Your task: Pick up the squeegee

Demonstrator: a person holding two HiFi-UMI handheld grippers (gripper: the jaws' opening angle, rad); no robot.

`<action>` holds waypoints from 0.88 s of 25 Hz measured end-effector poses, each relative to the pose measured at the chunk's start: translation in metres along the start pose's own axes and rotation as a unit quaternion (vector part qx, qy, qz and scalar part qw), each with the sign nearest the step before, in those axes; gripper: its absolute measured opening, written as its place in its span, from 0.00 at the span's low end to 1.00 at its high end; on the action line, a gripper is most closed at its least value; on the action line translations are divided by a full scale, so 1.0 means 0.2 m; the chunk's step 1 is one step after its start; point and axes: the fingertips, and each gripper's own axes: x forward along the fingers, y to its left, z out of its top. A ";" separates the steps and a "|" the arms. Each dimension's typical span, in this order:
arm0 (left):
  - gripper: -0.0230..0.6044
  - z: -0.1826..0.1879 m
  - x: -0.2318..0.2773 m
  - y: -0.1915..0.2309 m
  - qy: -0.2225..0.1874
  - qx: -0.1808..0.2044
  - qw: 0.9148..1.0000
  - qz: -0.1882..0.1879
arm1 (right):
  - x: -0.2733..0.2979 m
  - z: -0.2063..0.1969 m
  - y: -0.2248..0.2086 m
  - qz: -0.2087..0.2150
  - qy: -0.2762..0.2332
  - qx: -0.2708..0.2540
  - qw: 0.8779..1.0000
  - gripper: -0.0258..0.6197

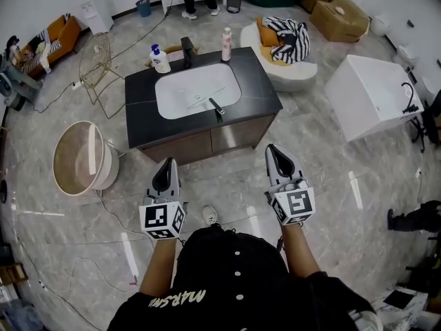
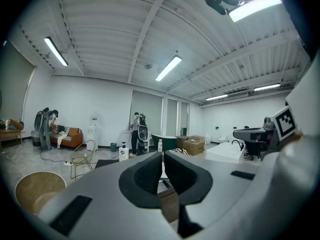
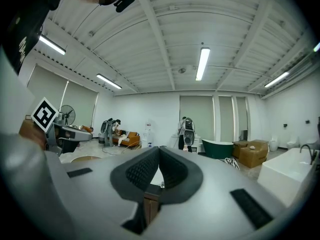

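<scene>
A black-topped vanity (image 1: pixel 262 92) with a white basin (image 1: pixel 172 98) stands ahead of me. A small black-handled item (image 1: pixel 217 107) sits on the basin's near rim, and a thin pale strip (image 1: pixel 200 96) lies inside. I cannot tell which one is the squeegee. My left gripper (image 1: pixel 165 165) (image 2: pixel 163 156) and right gripper (image 1: pixel 278 152) (image 3: pixel 159 151) are held level in front of the cabinet doors, short of the counter. Both are shut with nothing between the pads.
A black faucet (image 1: pixel 187 49), a soap pump bottle (image 1: pixel 159 58) and a pink bottle (image 1: pixel 226 44) stand at the counter's far edge. A round beige tub (image 1: pixel 77 158) lies on the floor to the left, with cables nearby. A white bathtub (image 1: pixel 372 95) stands to the right.
</scene>
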 end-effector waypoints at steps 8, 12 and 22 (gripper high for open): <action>0.07 0.02 0.21 0.27 0.009 0.005 1.000 -0.010 | 0.36 -0.03 0.05 -0.002 0.016 0.007 1.000 0.04; 0.07 -0.02 0.29 0.35 0.020 -0.005 1.000 -0.008 | 0.46 -0.07 0.04 -0.006 0.029 0.015 0.999 0.04; 0.07 0.02 0.65 0.43 0.024 -0.001 1.000 -0.006 | 0.85 -0.11 -0.12 0.005 0.018 0.027 0.999 0.04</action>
